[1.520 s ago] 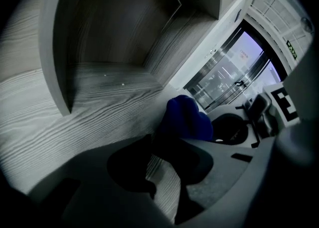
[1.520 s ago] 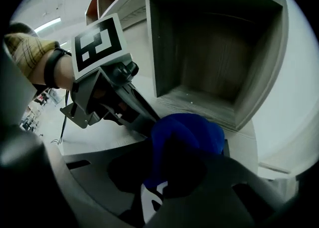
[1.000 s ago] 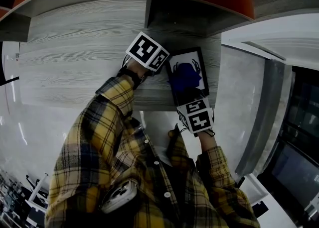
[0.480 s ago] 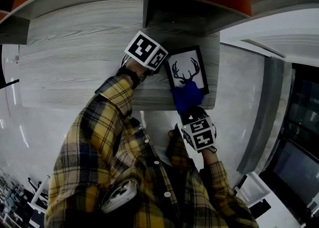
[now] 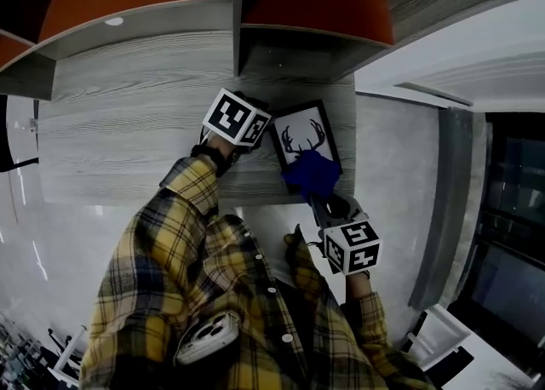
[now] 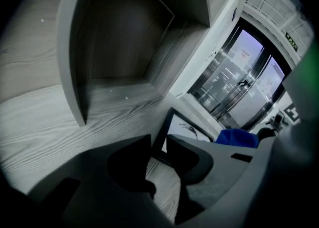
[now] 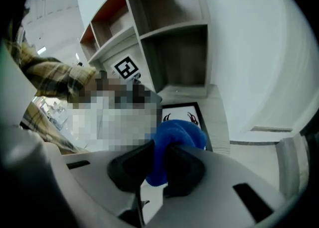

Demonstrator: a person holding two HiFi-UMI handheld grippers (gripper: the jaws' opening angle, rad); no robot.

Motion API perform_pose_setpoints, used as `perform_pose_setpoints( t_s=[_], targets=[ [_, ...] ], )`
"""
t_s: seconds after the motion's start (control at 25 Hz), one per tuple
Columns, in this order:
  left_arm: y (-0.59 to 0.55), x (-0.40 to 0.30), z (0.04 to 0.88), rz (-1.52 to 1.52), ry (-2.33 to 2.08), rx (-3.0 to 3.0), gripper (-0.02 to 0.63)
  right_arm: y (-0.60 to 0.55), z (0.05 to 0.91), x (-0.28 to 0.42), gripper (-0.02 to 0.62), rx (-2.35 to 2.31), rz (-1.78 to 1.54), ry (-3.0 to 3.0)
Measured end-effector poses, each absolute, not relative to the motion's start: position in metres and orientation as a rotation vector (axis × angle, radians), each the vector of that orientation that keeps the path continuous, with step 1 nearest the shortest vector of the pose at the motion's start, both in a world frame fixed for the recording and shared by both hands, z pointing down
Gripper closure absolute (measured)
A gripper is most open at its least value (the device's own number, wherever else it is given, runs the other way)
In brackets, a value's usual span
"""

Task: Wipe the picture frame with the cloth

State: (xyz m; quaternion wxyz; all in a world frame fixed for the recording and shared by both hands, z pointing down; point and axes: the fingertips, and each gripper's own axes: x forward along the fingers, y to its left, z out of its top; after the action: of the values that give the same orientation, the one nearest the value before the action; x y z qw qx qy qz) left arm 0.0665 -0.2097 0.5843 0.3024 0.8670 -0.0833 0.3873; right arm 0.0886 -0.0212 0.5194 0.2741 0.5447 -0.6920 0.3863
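The picture frame (image 5: 300, 134), black-edged with a deer-antler print, lies flat on the grey wood desk (image 5: 128, 133). My left gripper (image 5: 262, 128) is at the frame's left edge. In the left gripper view its jaws stand either side of the frame's black corner (image 6: 160, 141), closed on it (image 6: 158, 152). My right gripper (image 5: 320, 194) is shut on a bunched blue cloth (image 5: 311, 173). The cloth rests on the frame's near edge and hides the lower part of the print. In the right gripper view the cloth (image 7: 175, 140) bulges between the jaws (image 7: 159, 160), with the frame (image 7: 178, 113) just beyond it.
Open shelf cubbies with orange backs (image 5: 315, 5) rise behind the desk, divided by a grey upright (image 5: 238, 14). The desk's near edge (image 5: 255, 201) runs just below the frame. A pale floor (image 5: 396, 184) lies to the right and glass doors (image 6: 239, 87) stand further off.
The right gripper has drawn the blue cloth down across the print toward me, from covering the picture to its near edge. The left gripper has stayed at the frame's left edge.
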Motion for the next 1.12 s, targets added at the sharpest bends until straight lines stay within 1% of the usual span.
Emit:
perform_pose_setpoints(
  t_s=[0.24,0.36,0.52,0.76,0.92,1.12],
  targets=[
    [-0.208,0.052,0.502,0.761,-0.237,2.364,0.513,-0.061,0.443,0.096,0.543,1.683,0.949,-2.021],
    [-0.195,0.040,0.452,0.608,-0.232,2.409,0.553,-0.077,0.404,0.098,0.543,1.737,0.872,-2.095],
    [-0.176,0.028,0.386,0.489,-0.224,2.529,0.590,-0.098,0.348,0.096,0.543,1.772,0.733,-2.222],
    [-0.155,0.013,0.296,0.242,-0.226,2.633,0.600,-0.118,0.271,0.078,0.543,1.780,0.539,-2.440],
    [-0.150,0.003,0.260,0.127,-0.233,2.655,0.600,-0.117,0.239,0.074,0.543,1.803,0.468,-2.533],
    [-0.148,-0.001,0.249,0.106,-0.240,2.688,0.600,-0.117,0.229,0.075,0.543,1.801,0.423,-2.576]
  ],
)
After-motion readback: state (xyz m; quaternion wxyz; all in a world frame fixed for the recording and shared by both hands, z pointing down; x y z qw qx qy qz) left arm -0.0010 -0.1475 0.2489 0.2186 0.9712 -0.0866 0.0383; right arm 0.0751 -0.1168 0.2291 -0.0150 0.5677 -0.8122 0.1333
